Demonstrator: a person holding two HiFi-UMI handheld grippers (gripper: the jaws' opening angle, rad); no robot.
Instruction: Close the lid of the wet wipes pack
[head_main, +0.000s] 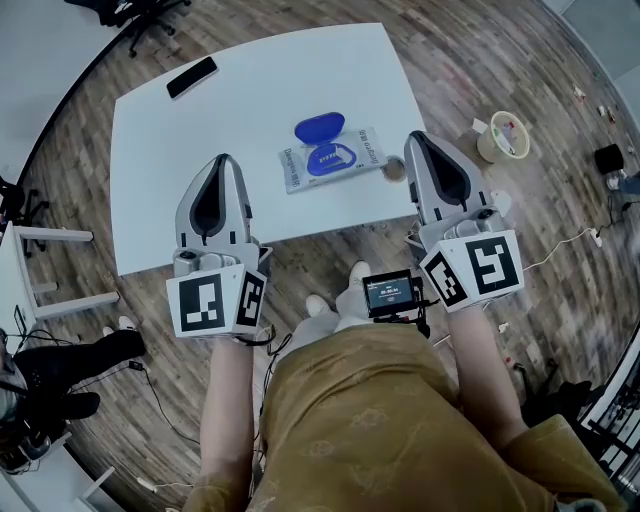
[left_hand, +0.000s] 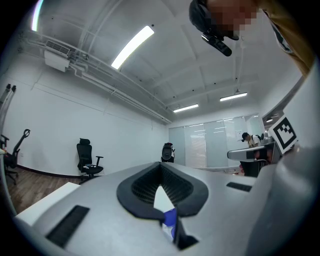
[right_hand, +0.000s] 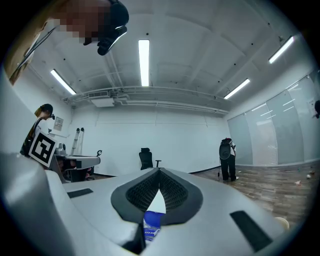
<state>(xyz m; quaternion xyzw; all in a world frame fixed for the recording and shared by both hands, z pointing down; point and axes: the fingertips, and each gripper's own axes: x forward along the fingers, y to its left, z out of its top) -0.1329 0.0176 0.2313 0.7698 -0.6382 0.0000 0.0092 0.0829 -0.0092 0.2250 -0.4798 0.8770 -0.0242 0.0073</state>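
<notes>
Wet wipes pack (head_main: 335, 158) flat on the surface (head_main: 200, 140), close to its near edge and toward the right corner, blue lid (head_main: 319, 128) flipped back toward the far edge and so not yet closed. Left hand-held gripper (head_main: 224, 160) and right hand-held gripper (head_main: 415, 138) held above the near edge on both sides of the pack, each with jaws pressed together and holding nothing, probably to push the lid down with a closed tip, not to grip it.

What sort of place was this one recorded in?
Probably an open office or lab room: a white table on wood-look flooring, a wheeled office chair by the wall, and glass partition walls.
</notes>
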